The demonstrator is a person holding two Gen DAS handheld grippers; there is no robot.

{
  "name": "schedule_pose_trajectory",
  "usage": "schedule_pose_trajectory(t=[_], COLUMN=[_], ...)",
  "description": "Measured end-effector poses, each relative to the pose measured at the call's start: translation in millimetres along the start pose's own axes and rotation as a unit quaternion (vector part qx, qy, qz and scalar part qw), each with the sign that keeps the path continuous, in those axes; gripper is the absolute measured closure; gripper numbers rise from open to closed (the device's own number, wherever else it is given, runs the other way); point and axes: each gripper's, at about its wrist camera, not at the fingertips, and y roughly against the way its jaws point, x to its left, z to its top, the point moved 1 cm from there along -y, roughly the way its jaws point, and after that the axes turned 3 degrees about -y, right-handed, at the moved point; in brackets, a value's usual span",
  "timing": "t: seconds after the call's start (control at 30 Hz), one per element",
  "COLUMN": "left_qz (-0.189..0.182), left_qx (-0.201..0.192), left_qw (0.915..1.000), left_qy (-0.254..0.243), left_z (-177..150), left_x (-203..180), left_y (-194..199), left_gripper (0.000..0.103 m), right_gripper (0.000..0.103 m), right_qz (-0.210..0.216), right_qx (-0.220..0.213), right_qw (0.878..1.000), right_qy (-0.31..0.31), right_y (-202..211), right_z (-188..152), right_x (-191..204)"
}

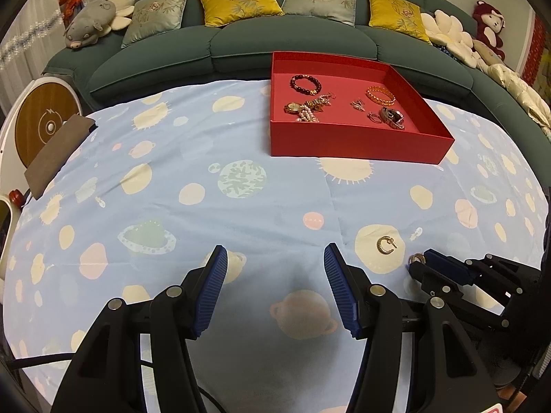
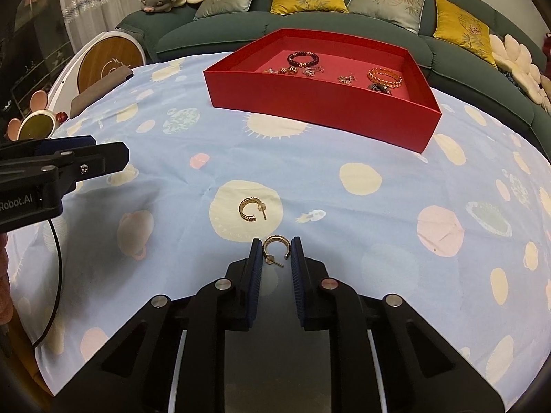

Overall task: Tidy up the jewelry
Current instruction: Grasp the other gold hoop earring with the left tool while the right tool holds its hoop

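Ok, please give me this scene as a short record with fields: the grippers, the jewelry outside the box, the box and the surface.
right gripper: shut on gold hoop earring
left gripper: open, nothing between fingers
second earring: loose on the cloth, beyond the held one
red box: open, far side of cloth, holds bracelets and small pieces
behind: green sofa with cushions

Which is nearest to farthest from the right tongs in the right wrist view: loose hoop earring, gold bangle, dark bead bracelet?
1. Loose hoop earring, on the cloth just ahead of the right tongs.
2. Gold bangle, right side of the red tray.
3. Dark bead bracelet, tray's back.
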Motion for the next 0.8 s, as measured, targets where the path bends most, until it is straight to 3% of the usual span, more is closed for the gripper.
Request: schedule_pose_trajectory(t=[0.4, 0.6, 0.8], left_qz=[-0.018, -0.044, -0.045], left_qx=[0.008, 0.022, 0.032], left_qw=[0.9988, 0.9980, 0.9976], left_qy=[-0.044, -0.039, -0.042], left_z=[5.9, 5.0, 3.1], left_x=[-55.2, -74.8, -91.5], left_y=[-16.4, -37.2, -58.5], left_gripper=[0.041, 0.041, 0.041], right_gripper=[0.087, 0.087, 0.087], right_qz=[0.005, -0.001, -0.004], right_qx=[-0.016, -0.016, -0.019], right_qw=[0.999, 0.998, 0.998], right_qy=[-0.043, -0.053, -0.066], right_y=[30.7, 37.2, 44.9], right_z=[-1.3, -10.3, -16.2], right_x=[-37.5, -56.0, -73.5])
